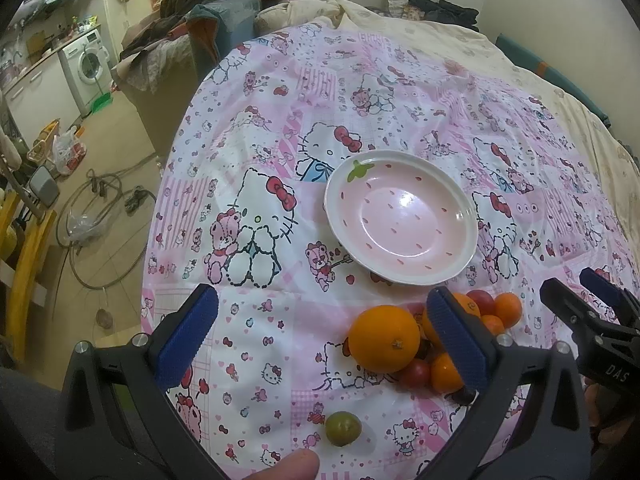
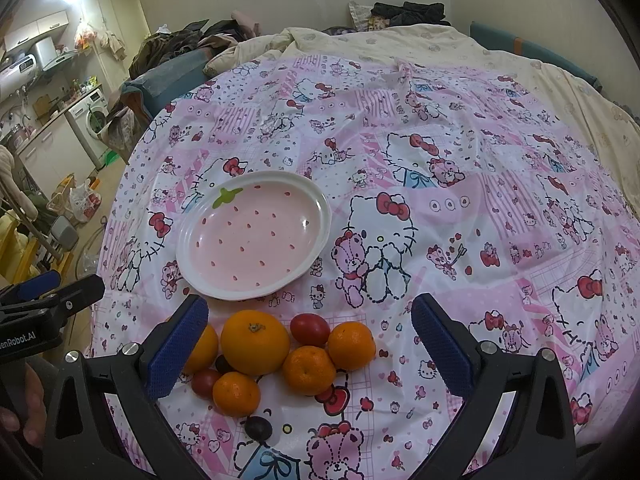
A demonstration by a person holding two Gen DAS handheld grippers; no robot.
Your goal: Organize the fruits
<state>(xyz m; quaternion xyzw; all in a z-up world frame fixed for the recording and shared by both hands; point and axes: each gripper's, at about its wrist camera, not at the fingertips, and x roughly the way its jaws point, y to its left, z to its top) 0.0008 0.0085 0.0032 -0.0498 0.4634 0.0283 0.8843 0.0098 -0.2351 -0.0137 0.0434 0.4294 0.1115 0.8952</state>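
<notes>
A pink strawberry-print plate lies empty on the Hello Kitty cloth. Just in front of it is a cluster of fruit: a big orange, several small tangerines, red cherry tomatoes and a dark grape. A green fruit lies apart, nearer me. My left gripper is open and empty, left of the cluster, its right finger over it. My right gripper is open and empty, straddling the cluster. Each gripper shows at the edge of the other's view.
The cloth covers a bed with a cream quilt behind. The bed's left edge drops to a floor with hoses, bags and a washing machine. Clothes are piled at the far left.
</notes>
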